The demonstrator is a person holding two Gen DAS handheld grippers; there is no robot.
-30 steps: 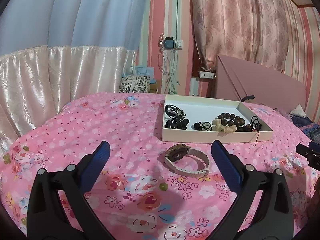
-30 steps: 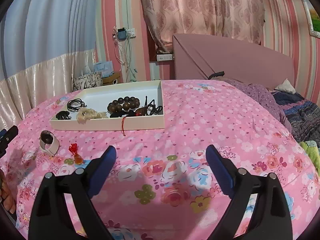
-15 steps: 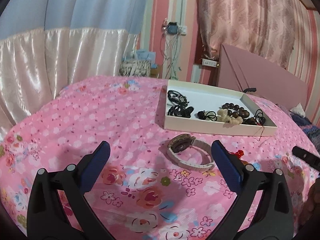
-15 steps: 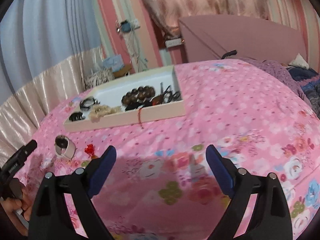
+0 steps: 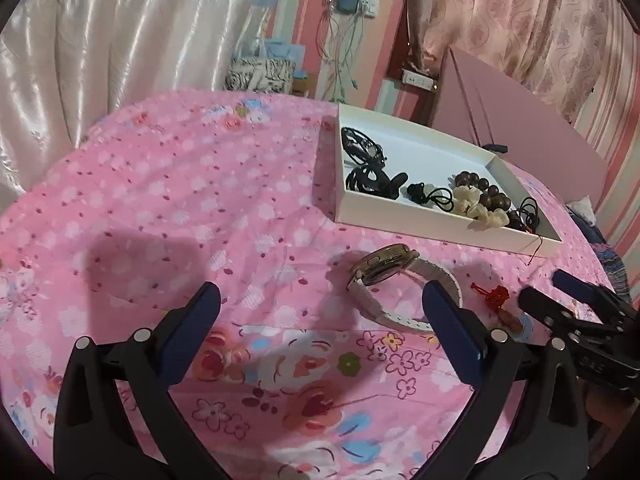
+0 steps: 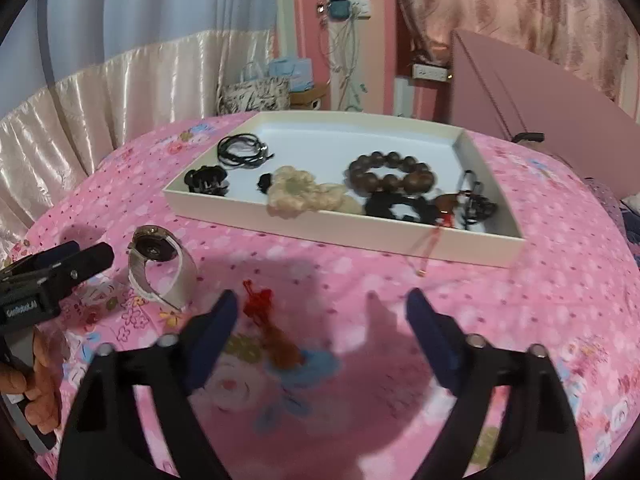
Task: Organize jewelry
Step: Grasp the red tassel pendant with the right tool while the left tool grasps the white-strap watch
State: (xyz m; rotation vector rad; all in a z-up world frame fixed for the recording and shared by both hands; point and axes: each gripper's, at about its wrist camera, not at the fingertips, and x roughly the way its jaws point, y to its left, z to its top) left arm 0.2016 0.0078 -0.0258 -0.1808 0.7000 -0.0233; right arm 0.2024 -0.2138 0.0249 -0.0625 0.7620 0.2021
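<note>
1. Both hand-held grippers are seen lower and closer to the bed (image 5: 168, 200) than a second ago. More of the bed and less of the wall is shown in both views.
2. The left hand-held gripper (image 5: 320, 320) is held wide open, with nothing in it. The watch (image 5: 396, 284) is found just in front of its right finger.
3. The right hand-held gripper (image 6: 320, 320) is also wide open and empty. The red charm (image 6: 268, 324) is now seen just in front of it, close to its left finger.
4. It is judged that the two last loose things are about to be picked up, the watch by the left and the charm by the right.
5. The box (image 5: 384, 208) is placed farther back on the bed. Beads (image 6: 390, 170), a cream flower piece (image 6: 304, 192) and black bands (image 6: 242, 150) are already laid in it.
6. The watch is stood on its side beside the box, with its strap curled in a loop. Its face is tipped up and toward the left hand-held gripper.
7. The charm is laid flat, next to the watch. Its long line is run from the red knot at the far end to the brown bead at the near end.
</note>
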